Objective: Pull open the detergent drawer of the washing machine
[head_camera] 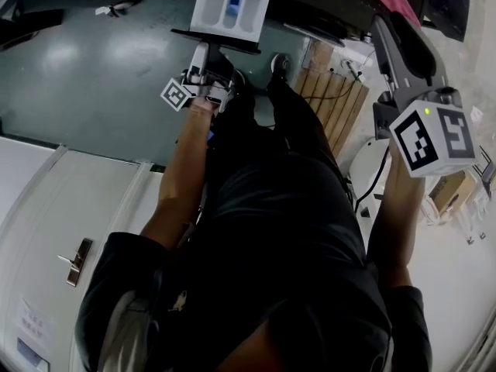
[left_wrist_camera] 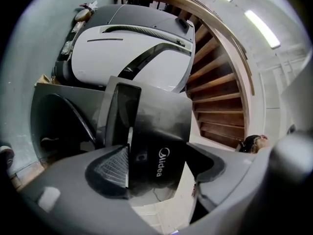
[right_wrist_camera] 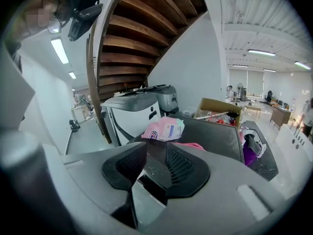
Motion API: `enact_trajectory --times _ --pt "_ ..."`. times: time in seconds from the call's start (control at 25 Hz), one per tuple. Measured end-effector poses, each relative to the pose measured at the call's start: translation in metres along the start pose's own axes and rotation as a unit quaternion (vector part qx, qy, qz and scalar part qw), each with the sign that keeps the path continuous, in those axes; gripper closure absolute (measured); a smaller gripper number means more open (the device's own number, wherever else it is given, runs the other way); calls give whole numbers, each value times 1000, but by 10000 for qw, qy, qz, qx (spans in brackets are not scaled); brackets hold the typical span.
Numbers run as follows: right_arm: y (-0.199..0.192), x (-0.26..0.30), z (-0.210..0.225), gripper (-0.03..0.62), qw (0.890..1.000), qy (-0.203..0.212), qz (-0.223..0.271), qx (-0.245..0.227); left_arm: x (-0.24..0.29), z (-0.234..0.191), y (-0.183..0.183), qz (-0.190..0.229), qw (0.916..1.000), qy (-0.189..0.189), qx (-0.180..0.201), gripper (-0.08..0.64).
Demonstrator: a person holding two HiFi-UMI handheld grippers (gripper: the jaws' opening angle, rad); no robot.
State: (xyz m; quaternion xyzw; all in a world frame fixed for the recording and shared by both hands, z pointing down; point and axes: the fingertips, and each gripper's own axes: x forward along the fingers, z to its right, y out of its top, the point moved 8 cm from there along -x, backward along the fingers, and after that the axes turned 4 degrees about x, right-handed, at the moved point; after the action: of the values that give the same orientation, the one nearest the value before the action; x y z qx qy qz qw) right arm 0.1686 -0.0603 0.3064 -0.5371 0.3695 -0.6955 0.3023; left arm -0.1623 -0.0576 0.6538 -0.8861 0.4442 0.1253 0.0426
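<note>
**Detergent drawer (head_camera: 230,6):** white moulded plastic tray, rectangular, divided into compartments, one with a blue insert. It stands drawn well out of the washing machine (head_camera: 333,10), with its compartments exposed from above, so the pull looks largely done.

**Drawer front panel (left_wrist_camera: 156,131):** dark, smooth and glossy, slightly curved, printed "Midea". It serves as the handle.

**Left gripper (left_wrist_camera: 159,163):** grey plastic with ribbed dark pads. The jaws are clamped across the front panel, one pad on each side. It is held low and in line with the drawer's travel, probably so that the pull runs straight.

**Right gripper (right_wrist_camera: 156,158):** same build. The jaws are drawn nearly together with nothing between them. It is held aside over the machine's dark matte top, apparently idle.

**Pink detergent pouch (right_wrist_camera: 164,129):** soft and crinkled, lying on that top.

**Wooden stairs (left_wrist_camera: 220,97):** brown open treads that curve upward.
</note>
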Motion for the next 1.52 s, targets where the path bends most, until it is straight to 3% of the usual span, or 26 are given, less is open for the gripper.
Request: enact_trajectory --times 0.32,0.48,0.64,0.92,1.08,1.16,1.4,1.52 --pt "4 -15 -22 472 9995 166 263 -49 -6 2 9 -500 9975 434 258 176" --pt "10 -29 -28 472 9987 197 459 -68 -11 3 14 -921 9901 1025 282 167" --pt "16 -38 -36 472 9968 282 749 -90 -18 11 21 -1616 9742 1501 488 169" --pt "27 -54 -48 472 9941 342 1022 -131 -3 59 37 -2650 9440 1556 1203 169" --pt "35 -59 -55 472 9921 357 1188 -174 9 98 49 -3185 9162 1317 2042 169" --pt "39 -63 -56 472 9912 347 1264 -181 17 123 55 -3254 9074 1161 2394 169" --pt "48 -73 -56 472 9892 262 1423 -231 39 200 81 -2934 8936 848 3289 169" --pt "53 -78 -56 472 9882 204 1499 -252 45 238 95 -2736 8769 875 3855 169"
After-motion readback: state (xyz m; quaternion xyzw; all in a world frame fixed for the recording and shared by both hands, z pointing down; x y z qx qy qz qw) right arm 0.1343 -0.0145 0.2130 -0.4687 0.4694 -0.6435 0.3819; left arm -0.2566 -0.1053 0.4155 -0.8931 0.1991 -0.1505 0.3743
